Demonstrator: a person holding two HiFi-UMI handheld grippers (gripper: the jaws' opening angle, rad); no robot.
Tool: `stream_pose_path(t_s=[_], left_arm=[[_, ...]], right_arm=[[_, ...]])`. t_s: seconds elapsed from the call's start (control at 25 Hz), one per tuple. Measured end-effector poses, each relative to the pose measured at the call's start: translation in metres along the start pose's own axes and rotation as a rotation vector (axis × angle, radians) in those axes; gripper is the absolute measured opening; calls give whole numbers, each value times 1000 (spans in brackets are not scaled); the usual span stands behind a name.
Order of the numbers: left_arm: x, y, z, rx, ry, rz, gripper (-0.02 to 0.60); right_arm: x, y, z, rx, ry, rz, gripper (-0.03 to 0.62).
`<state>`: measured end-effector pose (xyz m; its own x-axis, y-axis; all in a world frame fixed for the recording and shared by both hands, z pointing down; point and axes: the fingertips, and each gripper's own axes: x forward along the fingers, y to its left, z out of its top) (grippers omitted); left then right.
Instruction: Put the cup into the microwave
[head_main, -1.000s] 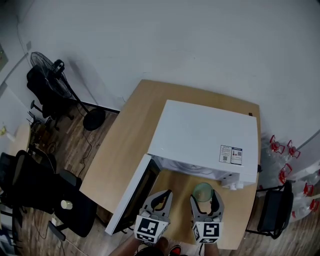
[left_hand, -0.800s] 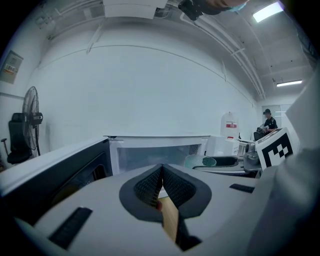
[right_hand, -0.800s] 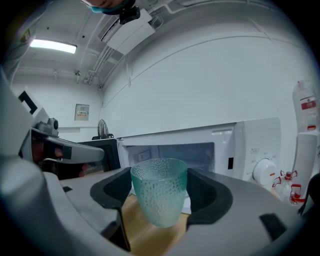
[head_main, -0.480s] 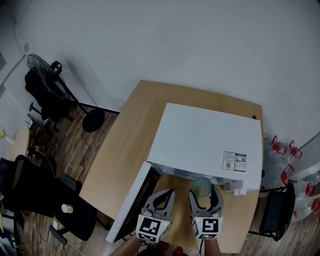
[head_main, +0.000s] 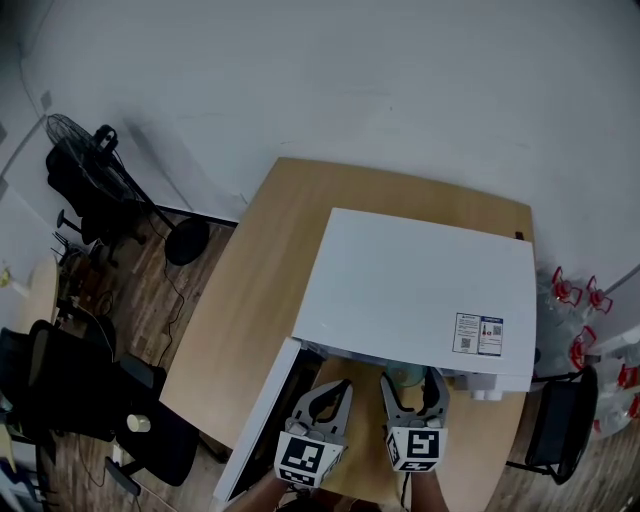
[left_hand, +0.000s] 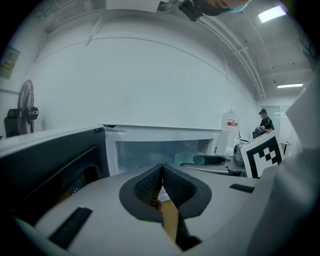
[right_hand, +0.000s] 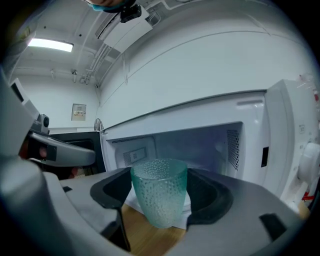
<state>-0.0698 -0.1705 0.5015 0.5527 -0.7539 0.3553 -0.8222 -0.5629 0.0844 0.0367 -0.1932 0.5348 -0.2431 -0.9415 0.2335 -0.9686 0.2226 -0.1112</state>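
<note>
Cup (right_hand: 159, 196) stands upright, clamped between the jaws of our right gripper (head_main: 411, 388), just off the mouth of the open microwave (head_main: 415, 290). The cavity lies straight ahead on the far side of the cup, so we judge a straight push inward. Our left gripper (left_hand: 161, 184) is pinched together and empty, to the left.
</note>
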Motion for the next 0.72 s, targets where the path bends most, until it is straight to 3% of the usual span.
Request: stream_pose_path(t_s=[0.72], left_arm=[[14, 16, -7, -17, 21, 18, 23]], right_arm=[[36, -5, -16, -13, 22, 6, 350]])
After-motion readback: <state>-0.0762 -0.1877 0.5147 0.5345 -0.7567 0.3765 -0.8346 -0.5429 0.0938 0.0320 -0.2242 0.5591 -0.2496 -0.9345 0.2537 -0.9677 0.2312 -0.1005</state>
